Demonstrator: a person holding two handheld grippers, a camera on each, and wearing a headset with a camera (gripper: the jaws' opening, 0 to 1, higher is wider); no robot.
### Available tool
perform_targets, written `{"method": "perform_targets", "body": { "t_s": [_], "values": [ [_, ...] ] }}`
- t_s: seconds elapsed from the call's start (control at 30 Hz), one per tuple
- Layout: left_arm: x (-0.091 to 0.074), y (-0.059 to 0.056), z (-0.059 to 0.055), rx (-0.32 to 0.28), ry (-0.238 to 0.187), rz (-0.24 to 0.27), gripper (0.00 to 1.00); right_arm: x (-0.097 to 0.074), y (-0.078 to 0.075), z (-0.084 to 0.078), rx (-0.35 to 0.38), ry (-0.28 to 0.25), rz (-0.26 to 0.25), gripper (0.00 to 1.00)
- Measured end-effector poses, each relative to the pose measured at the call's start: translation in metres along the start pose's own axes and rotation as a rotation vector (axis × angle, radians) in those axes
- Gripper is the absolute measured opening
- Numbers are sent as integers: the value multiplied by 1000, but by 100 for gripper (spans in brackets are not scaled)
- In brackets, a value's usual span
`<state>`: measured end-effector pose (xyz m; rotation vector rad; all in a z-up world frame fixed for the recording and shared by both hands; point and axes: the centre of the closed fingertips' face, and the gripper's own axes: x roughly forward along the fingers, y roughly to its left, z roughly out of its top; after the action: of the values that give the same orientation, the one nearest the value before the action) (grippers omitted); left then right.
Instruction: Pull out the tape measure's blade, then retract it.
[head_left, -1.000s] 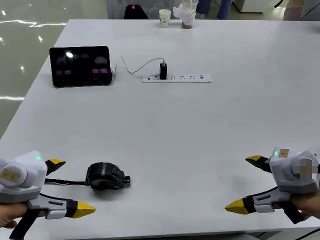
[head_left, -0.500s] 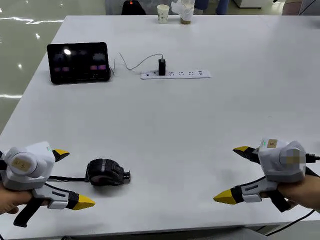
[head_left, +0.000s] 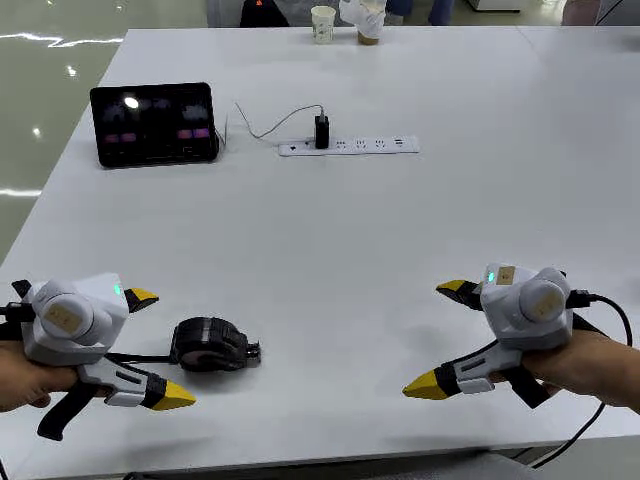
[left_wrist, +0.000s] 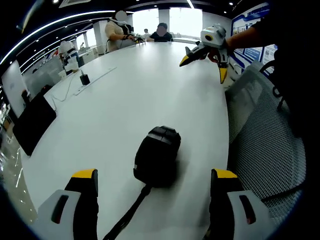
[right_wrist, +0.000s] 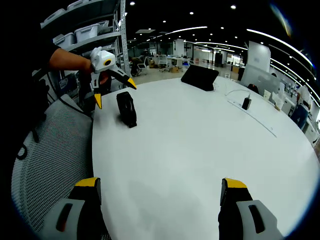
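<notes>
A black tape measure lies on the white table near its front left, its strap trailing toward me. In the left gripper view the tape measure sits just ahead of my open left gripper, between the lines of its yellow-tipped jaws. In the head view the left gripper stands open with the case just beyond its tips. My right gripper is open at the front right, far from the case. The right gripper view shows the tape measure across the table, beyond the open right gripper.
A dark tablet stands at the back left. A white power strip with a black plug and cable lies behind the middle. Paper cups stand at the far edge. A grey mesh chair is beside the table's near edge.
The camera has tilted, shifting the scene up. Both grippers have moved inward: the left one nearer the tape measure, the right one leftward. The tape measure has not moved.
</notes>
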<state>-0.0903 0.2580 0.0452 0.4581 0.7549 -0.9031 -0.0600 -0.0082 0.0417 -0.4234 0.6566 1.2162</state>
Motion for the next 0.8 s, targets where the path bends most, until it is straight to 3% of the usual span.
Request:
{"method": "perform_targets", "body": {
  "t_s": [0.37, 0.53, 0.67, 0.8],
  "values": [
    [11, -8, 12, 63, 55, -85, 87, 19, 13, 16, -37, 5, 61, 99],
    [16, -5, 15, 163, 93, -100, 87, 26, 20, 22, -63, 14, 84, 99],
    [19, -7, 17, 199, 117, -126, 82, 30, 25, 34, -37, -14, 97, 99],
    [24, -12, 20, 193, 138, -152, 77, 37, 29, 44, -30, -34, 105, 99]
  ]
}}
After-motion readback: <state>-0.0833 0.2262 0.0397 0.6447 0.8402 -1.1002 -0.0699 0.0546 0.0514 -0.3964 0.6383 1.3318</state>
